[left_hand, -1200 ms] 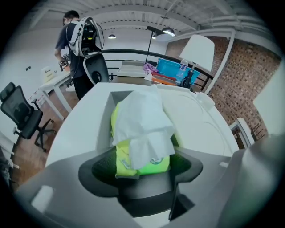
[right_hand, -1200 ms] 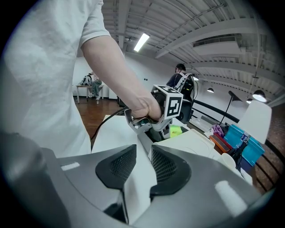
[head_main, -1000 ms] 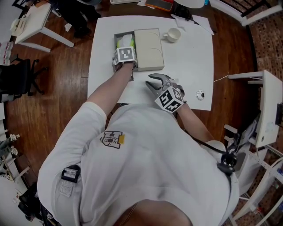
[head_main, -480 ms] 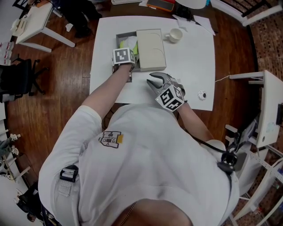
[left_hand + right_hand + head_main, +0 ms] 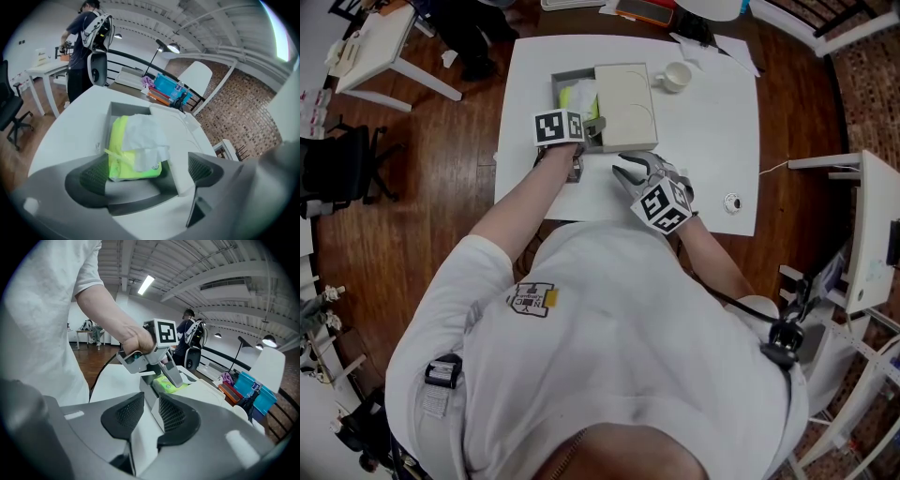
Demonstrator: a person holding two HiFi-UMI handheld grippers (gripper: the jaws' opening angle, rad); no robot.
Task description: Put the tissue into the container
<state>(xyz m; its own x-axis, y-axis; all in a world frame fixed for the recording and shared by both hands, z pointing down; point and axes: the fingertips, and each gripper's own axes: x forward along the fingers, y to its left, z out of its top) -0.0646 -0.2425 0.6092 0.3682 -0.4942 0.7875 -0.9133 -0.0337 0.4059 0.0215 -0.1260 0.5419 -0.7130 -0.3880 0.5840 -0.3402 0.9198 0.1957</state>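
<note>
The tissue pack (image 5: 133,150), yellow-green with a loose white sheet on top, lies inside the grey container (image 5: 124,108). In the head view the pack (image 5: 570,94) shows in the open left half of the container (image 5: 558,80), beside the cream lid (image 5: 623,94). My left gripper (image 5: 583,122) hovers at the container's near end. Its jaws (image 5: 147,171) are opening wide; the pack lies beyond them, untouched. My right gripper (image 5: 623,169) rests over the table just short of the container. Its pads (image 5: 151,411) leave a narrow gap with nothing in it.
A white cup (image 5: 673,75) stands right of the lid. A small round object (image 5: 731,201) lies near the table's right edge, and papers (image 5: 712,42) at the far right corner. Wooden floor surrounds the white table (image 5: 703,141). A person (image 5: 89,33) stands at a far desk.
The left gripper has drawn back a little from over the container toward me and its jaws have spread. The tissue pack stays in the container. The right gripper has hardly moved.
</note>
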